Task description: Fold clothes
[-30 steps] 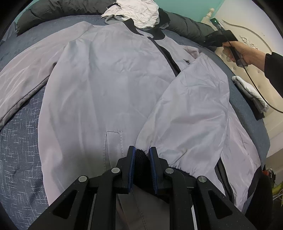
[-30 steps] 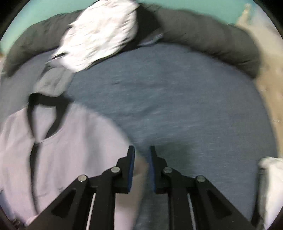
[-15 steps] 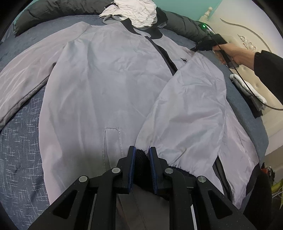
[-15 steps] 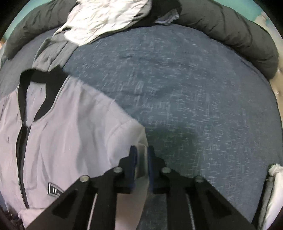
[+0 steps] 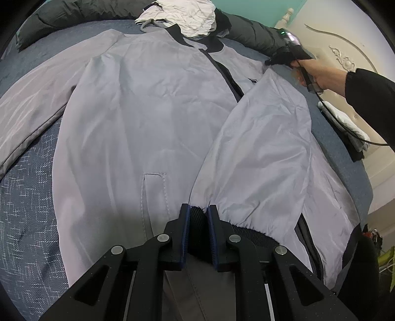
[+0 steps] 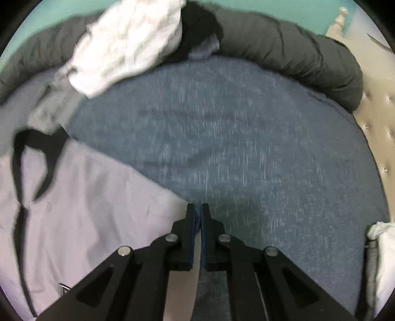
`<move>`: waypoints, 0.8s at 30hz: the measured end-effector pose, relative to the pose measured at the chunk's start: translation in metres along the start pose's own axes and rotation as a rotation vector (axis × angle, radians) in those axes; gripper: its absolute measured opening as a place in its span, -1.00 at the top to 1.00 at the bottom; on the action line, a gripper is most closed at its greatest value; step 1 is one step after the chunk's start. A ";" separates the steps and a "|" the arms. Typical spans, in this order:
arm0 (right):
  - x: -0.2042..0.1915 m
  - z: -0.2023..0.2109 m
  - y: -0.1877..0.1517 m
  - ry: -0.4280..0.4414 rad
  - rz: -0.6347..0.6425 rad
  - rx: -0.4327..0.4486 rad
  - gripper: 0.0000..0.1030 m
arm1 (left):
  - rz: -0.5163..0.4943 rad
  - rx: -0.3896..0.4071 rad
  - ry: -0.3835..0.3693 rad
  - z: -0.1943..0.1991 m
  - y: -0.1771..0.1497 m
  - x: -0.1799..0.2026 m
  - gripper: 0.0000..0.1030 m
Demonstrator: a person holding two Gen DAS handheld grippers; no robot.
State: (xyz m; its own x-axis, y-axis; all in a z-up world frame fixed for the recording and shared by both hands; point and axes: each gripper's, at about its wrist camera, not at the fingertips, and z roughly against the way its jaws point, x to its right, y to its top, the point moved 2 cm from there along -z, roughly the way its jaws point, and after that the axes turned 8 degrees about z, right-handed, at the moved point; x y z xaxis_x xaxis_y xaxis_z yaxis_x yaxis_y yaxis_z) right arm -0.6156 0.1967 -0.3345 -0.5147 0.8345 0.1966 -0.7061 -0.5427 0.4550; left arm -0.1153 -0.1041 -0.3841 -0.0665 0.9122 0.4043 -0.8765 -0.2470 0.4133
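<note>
At the jacket (image 5: 153, 118) shoulder, right tool (image 6: 198, 210) has pinched fabric; left tool (image 5: 198, 212) still grips cuff (image 5: 197, 222).

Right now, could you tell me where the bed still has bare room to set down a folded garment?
The widest bare patch of the bed lies between the jacket, the dark duvet and the headboard. A smaller strip shows below the spread sleeve. The white pile crowds the collar end.
</note>
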 end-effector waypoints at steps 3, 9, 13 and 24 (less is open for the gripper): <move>0.009 0.026 -0.001 -0.039 -0.008 0.065 0.91 | 0.009 -0.001 -0.006 -0.002 0.004 0.001 0.70; 0.030 0.055 -0.046 0.055 -0.024 0.108 0.76 | 0.015 0.017 -0.009 0.006 0.002 0.001 0.70; 0.029 0.067 -0.087 0.099 -0.030 0.092 0.66 | 0.014 0.028 -0.012 0.013 0.001 0.000 0.70; 0.007 0.083 -0.113 0.155 -0.017 0.075 0.59 | 0.037 0.033 -0.042 0.041 -0.008 -0.004 0.76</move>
State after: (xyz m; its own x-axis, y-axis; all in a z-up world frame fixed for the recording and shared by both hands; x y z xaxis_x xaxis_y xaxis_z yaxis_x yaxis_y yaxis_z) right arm -0.4988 0.2720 -0.3124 -0.5755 0.8160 0.0546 -0.6803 -0.5147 0.5218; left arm -0.0882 -0.1189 -0.3554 -0.0778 0.8881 0.4531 -0.8574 -0.2915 0.4241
